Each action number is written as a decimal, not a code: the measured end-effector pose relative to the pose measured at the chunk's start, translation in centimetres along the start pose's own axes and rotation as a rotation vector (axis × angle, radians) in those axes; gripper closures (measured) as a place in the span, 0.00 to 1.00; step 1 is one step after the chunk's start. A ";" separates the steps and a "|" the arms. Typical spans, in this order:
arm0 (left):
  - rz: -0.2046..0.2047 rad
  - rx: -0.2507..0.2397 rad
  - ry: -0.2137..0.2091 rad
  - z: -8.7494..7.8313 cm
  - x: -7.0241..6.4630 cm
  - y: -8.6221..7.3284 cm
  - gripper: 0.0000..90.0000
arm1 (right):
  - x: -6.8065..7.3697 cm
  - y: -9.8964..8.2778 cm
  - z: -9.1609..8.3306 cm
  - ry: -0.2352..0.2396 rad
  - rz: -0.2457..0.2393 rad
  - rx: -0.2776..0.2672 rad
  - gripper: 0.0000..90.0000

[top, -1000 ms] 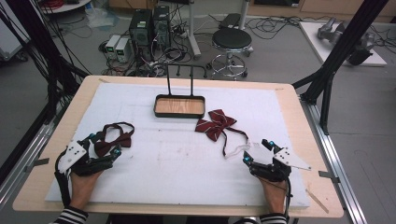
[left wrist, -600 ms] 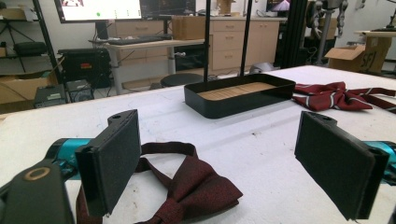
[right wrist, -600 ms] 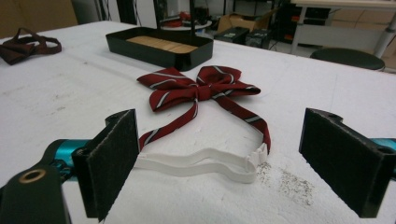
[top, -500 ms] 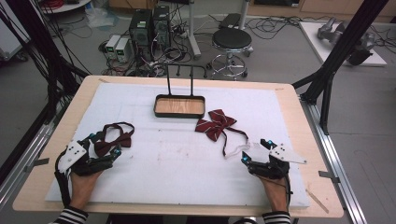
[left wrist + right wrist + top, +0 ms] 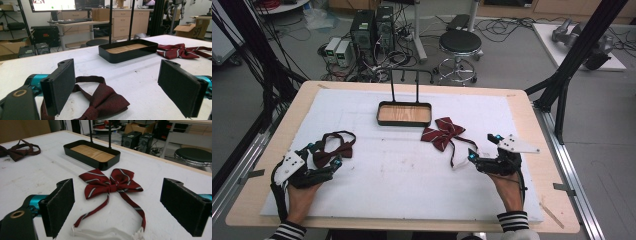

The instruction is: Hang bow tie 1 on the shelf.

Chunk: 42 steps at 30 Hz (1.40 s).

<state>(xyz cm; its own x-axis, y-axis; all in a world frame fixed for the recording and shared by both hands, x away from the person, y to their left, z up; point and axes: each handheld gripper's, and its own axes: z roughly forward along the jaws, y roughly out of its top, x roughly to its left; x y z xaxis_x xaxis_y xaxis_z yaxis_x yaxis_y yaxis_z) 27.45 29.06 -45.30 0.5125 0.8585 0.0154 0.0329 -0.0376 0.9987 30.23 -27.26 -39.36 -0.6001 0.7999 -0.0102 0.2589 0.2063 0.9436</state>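
High view: left gripper and right gripper rest on the desk, jaws released; dark bow tie near left, striped bow tie beside the tray.

Left gripper view: the dark tie lies between the spread jaws.

Right gripper view: pinching only the white strap could let the striped tie dangle and slip.

I see a black tray with a wooden bottom on my table. Behind the table stand a stool and computers.

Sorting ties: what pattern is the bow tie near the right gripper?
Dark red with white stripes, clearest in the right gripper view.
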 end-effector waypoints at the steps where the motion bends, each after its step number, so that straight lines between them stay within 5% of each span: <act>1: 0.000 0.000 0.000 0.0 0.0 0.0 0.17 | 0.0 0.0 0.0 0.000 0.000 0.000 0.13; 22: -0.005 0.004 0.000 0.1 0.1 0.0 0.17 | 0.6 5.3 6.0 0.114 -0.123 0.149 0.13; 31: -0.007 0.004 -0.005 0.1 0.1 0.0 0.17 | 0.1 6.3 8.0 0.144 -0.120 0.214 0.13; 42: -0.006 0.005 -0.007 0.1 0.1 0.0 0.17 | -0.7 6.9 11.3 0.133 -0.171 0.381 0.13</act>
<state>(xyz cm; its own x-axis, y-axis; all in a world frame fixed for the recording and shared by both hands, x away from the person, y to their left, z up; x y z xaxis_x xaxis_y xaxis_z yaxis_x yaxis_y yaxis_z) 27.56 29.06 -45.28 0.5182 0.8552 0.0088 0.0402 -0.0346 0.9986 40.95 -20.04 -36.55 -0.7445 0.6616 -0.0898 0.3928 0.5428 0.7424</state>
